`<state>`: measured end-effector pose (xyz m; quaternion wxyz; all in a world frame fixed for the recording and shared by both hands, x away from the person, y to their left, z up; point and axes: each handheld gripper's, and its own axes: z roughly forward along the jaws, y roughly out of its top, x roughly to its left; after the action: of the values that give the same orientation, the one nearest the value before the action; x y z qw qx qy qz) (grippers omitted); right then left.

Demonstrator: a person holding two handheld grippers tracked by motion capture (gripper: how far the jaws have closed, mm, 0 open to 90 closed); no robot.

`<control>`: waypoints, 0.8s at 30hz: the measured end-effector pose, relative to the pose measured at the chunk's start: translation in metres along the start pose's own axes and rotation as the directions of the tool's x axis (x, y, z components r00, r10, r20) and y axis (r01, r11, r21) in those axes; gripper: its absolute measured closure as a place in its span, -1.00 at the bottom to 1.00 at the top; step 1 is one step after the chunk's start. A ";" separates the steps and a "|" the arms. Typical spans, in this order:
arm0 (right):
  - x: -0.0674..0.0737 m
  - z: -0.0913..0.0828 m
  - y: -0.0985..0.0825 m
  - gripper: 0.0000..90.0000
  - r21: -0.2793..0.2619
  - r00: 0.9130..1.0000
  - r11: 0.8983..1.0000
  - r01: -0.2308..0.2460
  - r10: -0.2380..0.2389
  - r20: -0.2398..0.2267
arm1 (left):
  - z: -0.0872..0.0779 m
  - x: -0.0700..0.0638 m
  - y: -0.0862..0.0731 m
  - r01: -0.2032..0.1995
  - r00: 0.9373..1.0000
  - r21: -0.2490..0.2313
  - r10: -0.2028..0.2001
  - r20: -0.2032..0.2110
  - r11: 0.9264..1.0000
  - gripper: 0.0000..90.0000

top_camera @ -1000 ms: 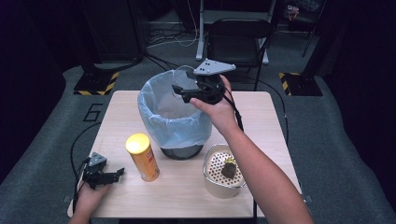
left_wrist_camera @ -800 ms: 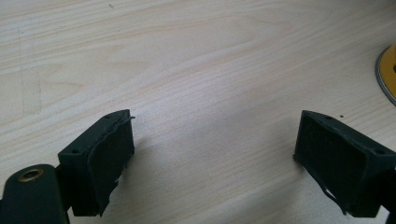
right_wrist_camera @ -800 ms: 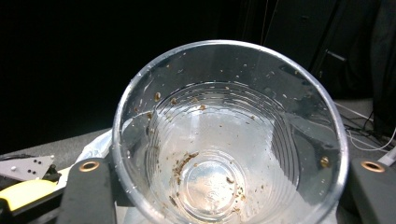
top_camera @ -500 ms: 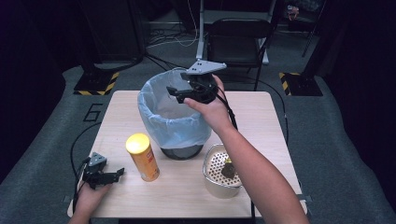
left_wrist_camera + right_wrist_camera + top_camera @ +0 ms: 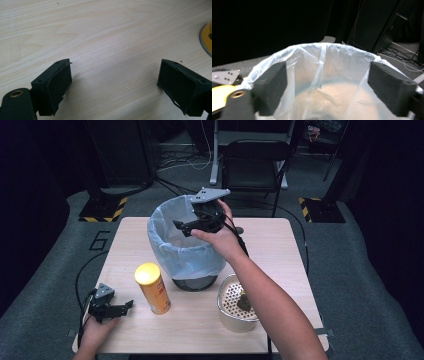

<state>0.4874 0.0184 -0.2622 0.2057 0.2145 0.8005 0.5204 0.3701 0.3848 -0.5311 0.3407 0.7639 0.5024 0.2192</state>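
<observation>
Hovering over the lined bin [image 5: 185, 251], right gripper [image 5: 186, 226] fingers just opening, empty.

bin [image 5: 186, 251] mid-table, can [image 5: 152, 288] before it at left, strainer [image 5: 235, 305] at right.

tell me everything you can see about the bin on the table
The bin is a dark round mesh basket standing upright near the middle of the table. A thin, translucent pale blue bag lines it and folds over the rim, hiding most of the outside; only the dark base shows. In the right gripper view the mesh shows through the bag. The right gripper hangs over its mouth, jaws just opened with nothing between them. A yellow can and a perforated metal bowl stand close by.
</observation>
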 end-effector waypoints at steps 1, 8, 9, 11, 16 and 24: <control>0.000 0.000 0.000 -0.69 0.000 1.000 1.000 0.000 0.000 0.000 | 0.000 0.000 0.000 0.000 1.000 0.000 0.000 0.000 1.000 -0.74; 0.007 -0.014 0.004 -0.68 -0.028 1.000 1.000 0.000 0.000 0.004 | 0.000 -0.001 0.000 0.014 1.000 -0.001 -0.014 0.005 1.000 -0.74; 0.007 -0.014 0.004 -0.68 -0.028 1.000 1.000 0.000 0.000 0.004 | 0.000 -0.001 0.000 0.014 1.000 -0.001 -0.014 0.005 1.000 -0.74; 0.008 -0.018 0.004 -0.68 -0.033 1.000 0.999 -0.005 0.005 0.001 | 0.000 -0.001 0.000 0.012 1.000 0.006 -0.012 0.009 1.000 -0.74; 0.007 -0.035 0.003 -0.67 -0.053 1.000 0.999 0.002 -0.002 -0.008 | -0.001 0.000 0.000 -0.004 1.000 0.008 0.004 0.003 1.000 -0.74; -0.006 -0.073 -0.004 -0.62 -0.100 1.000 0.995 -0.031 0.031 -0.003 | 0.001 0.000 0.000 -0.002 1.000 -0.008 0.002 -0.002 1.000 -0.74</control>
<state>0.4515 -0.0407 -0.2383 0.2076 0.2161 0.7702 0.5631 0.3704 0.3844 -0.5317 0.3431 0.7626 0.5011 0.2226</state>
